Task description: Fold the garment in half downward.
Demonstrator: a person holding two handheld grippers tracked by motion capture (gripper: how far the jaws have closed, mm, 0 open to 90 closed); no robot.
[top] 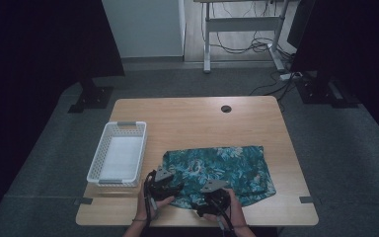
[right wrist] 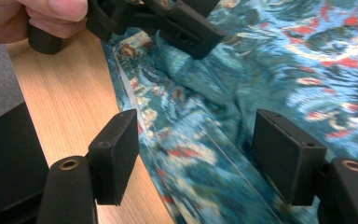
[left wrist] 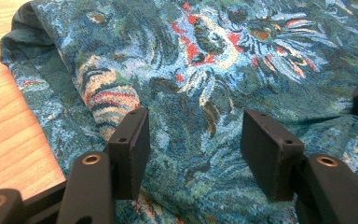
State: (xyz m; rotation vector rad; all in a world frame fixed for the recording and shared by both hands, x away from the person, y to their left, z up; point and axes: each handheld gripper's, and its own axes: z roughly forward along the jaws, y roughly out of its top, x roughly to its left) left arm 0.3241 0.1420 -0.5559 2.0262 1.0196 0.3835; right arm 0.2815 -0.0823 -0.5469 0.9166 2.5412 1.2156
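I see the teal floral cloth (top: pixel 219 173) lying flat on the desk (top: pixel 192 118), spread over the near right part and reaching close to the near edge. My left gripper (top: pixel 164 183) sits over the cloth's near left corner. In the left gripper view its jaws stand wide apart above the weave, pads (left wrist: pixel 135 149) clear of the fabric, nothing clamped. My right gripper (top: pixel 216 193) is at the cloth's near hem, just beside the left one. In the right gripper view the jaws are wide, one pad (right wrist: pixel 116 154) over bare wood, the other over the folded hem; nothing held. White basket (top: pixel 118 154) stands along the left edge, near the cloth's left side but apart from it. The far half of the desk is open wood up to the cable hole (top: pixel 226 108); a bare strip runs along the right edge.
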